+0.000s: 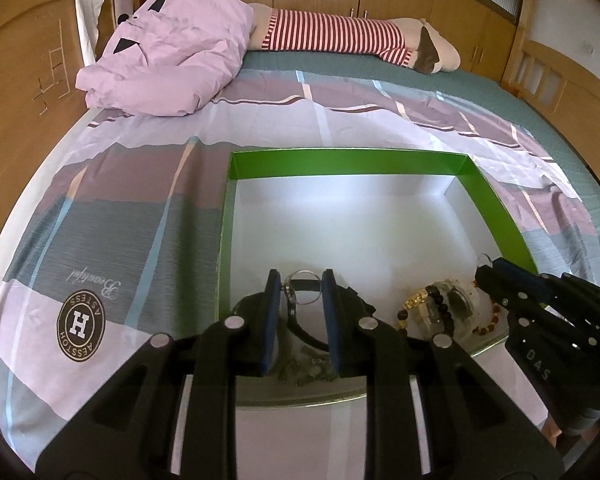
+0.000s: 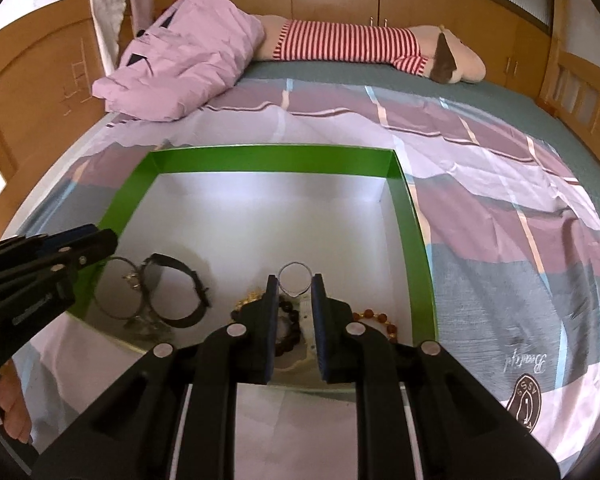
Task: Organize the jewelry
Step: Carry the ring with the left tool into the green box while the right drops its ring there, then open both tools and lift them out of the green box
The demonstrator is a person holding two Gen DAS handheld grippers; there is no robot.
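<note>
Left hand-held gripper (image 1: 300, 280) clamped on thin silver bangle (image 1: 303, 288); right hand-held gripper (image 2: 295, 282) clamped on small ring (image 2: 295, 278). Both over green box (image 2: 414, 224) on bed. Beaded bracelets (image 1: 432, 312) heaped near edge. We judge sorting underway; next, set pieces apart.

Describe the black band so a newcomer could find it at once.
On the bed lies a green-walled box. At its near edge, left of the beads, sits the black band. Unlike the thin silver bangle beside it, it is broad and dark.
</note>
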